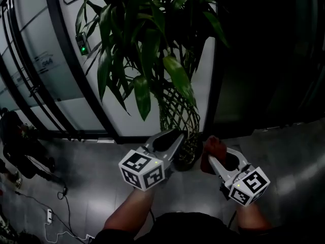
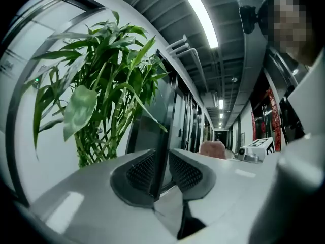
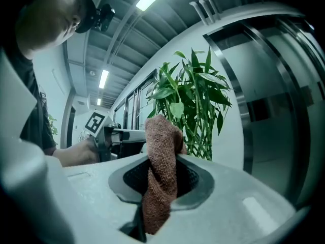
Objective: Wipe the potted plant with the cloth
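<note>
Cloth (image 3: 159, 192): brown looped terry, bunched in right tool (image 3: 162, 161).

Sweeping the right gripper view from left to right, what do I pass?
Person's dark shirt → left gripper, with its marker cube → brown cloth, clamped by the right gripper → potted plant → metal door frame.

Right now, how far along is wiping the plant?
Done: the cloth is picked up and clamped in the right gripper. In hand: both grippers are held near the plant, with the left gripper open and empty. Left: all the wiping, since the cloth touches no leaf yet.
</note>
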{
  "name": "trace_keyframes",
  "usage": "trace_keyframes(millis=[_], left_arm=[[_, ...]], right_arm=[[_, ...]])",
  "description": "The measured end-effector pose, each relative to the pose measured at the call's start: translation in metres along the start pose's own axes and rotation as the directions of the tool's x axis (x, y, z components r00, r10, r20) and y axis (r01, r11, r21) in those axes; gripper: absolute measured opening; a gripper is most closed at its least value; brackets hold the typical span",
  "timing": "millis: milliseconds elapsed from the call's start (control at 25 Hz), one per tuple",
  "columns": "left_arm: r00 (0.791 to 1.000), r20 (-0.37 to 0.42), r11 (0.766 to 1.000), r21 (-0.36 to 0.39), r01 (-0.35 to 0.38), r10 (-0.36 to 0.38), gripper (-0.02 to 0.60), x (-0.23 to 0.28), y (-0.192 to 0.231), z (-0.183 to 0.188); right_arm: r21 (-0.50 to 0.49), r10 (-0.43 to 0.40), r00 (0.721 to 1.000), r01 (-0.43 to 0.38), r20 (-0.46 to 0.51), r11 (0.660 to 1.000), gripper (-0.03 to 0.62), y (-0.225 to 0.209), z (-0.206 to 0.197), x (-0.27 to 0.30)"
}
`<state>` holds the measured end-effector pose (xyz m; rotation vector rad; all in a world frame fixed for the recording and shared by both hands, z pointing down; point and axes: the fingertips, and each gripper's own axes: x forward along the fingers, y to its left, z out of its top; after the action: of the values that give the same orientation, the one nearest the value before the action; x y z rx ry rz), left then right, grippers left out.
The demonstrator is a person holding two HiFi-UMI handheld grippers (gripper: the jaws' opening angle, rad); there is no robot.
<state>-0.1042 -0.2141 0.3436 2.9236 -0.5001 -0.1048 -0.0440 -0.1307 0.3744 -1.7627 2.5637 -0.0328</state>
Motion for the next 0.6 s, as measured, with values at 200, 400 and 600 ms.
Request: trace_keyframes(millis=[200,400,600], left_arm=[[0.995,0.041,0.991,-0.099,0.095,-0.091,0.109,0.039,0.006,0.035],[0.996,0.055,0.988,-0.133,0.076,-0.069,0.138,0.056,0.016,0.05],[0.996,0.081,0.986,-0.158,0.045,-0.032,0.149,0.066,0.017,0.059]], right_arm=[[-0.032,0.014,0.999,-0.012,0.039,0.999,0.071,-0.023,0.014,0.02],[-0.049,0.061,0.996,-0.058,0.065,0.997,0.071,-0.039,0.028,0.034],[-0.067,0.137,0.988,-0.132,0.067,0.989,0.071,-0.053,0.039,0.043]])
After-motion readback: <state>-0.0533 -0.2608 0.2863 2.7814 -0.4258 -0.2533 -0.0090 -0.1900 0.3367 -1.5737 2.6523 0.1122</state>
